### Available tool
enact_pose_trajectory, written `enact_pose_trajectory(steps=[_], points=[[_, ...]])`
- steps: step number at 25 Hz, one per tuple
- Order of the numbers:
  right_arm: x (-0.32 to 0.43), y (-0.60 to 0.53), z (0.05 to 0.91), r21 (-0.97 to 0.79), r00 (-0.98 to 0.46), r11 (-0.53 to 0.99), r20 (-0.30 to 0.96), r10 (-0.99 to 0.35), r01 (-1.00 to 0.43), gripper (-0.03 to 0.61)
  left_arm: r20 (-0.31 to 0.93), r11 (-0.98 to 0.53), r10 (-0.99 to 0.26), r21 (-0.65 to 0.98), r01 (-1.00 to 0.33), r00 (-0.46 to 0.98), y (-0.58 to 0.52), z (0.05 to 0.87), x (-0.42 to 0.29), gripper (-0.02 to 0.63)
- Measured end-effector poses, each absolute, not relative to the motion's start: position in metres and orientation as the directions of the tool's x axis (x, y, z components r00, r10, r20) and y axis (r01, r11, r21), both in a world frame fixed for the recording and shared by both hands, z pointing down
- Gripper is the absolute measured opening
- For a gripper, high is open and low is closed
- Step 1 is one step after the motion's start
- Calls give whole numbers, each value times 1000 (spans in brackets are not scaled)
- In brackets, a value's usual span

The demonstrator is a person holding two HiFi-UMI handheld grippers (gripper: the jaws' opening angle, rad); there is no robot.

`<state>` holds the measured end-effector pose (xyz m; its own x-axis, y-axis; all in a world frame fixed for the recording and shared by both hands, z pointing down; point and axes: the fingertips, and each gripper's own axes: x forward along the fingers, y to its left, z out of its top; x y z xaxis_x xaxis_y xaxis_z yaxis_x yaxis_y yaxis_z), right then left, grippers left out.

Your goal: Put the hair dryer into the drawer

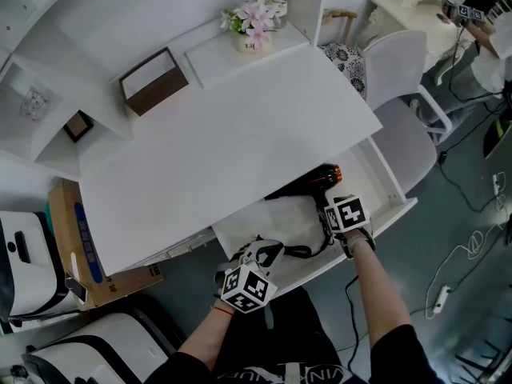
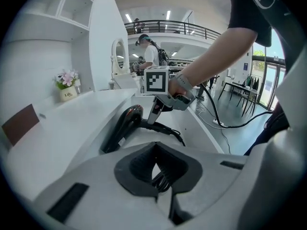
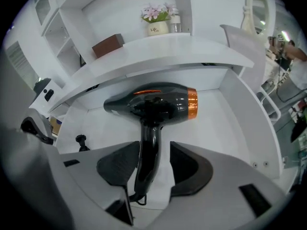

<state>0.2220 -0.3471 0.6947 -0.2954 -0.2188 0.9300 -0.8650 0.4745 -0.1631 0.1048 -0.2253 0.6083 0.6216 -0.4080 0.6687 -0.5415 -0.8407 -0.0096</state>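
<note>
the drawer (image 1: 396,190) stands pulled out from under the white desk (image 1: 224,142), and the hair dryer (image 1: 308,184) lies inside it on the drawer floor. its black body with the orange ring sits toward the back, partly under the edge of the desk top, and its handle points toward the drawer front. the black cord (image 1: 300,252) runs from the end of the handle along the drawer floor toward the front left. something pale and creased lies under the handle; i cannot tell what it is. on the desk stand an open brown box (image 1: 154,81), white inside, and a small pot of pink flowers (image 1: 254,24).

in the right gripper view the right gripper (image 3: 151,169) points down into the drawer with its fingers spread wide. the hair dryer (image 3: 153,102) lies crosswise beyond the tips, and its handle runs back between the two dark pads. the handle lies close along the left pad, and a clear gap shows at the right pad, so the pads do not clamp it.

in the left gripper view the left gripper (image 2: 157,169) is at the front left corner of the drawer, well apart from the dryer body (image 2: 122,128). its fingers are pressed together, with loops of the cord (image 2: 162,180) pinched in the hollow between the pads. the right gripper (image 2: 154,114) shows beyond it, over the handle.
</note>
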Motion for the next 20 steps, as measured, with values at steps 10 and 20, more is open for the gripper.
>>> enact_pose_trajectory(steps=[10, 20], points=[[235, -332, 645, -89, -277, 434, 877, -393, -897, 3, 668, -824, -453, -60, -564, 591, -231, 592, 89, 5], [217, -315, 571, -144, -380, 416, 730, -567, -898, 5, 560, -735, -570, -21, -677, 601, -250, 550, 49, 5]])
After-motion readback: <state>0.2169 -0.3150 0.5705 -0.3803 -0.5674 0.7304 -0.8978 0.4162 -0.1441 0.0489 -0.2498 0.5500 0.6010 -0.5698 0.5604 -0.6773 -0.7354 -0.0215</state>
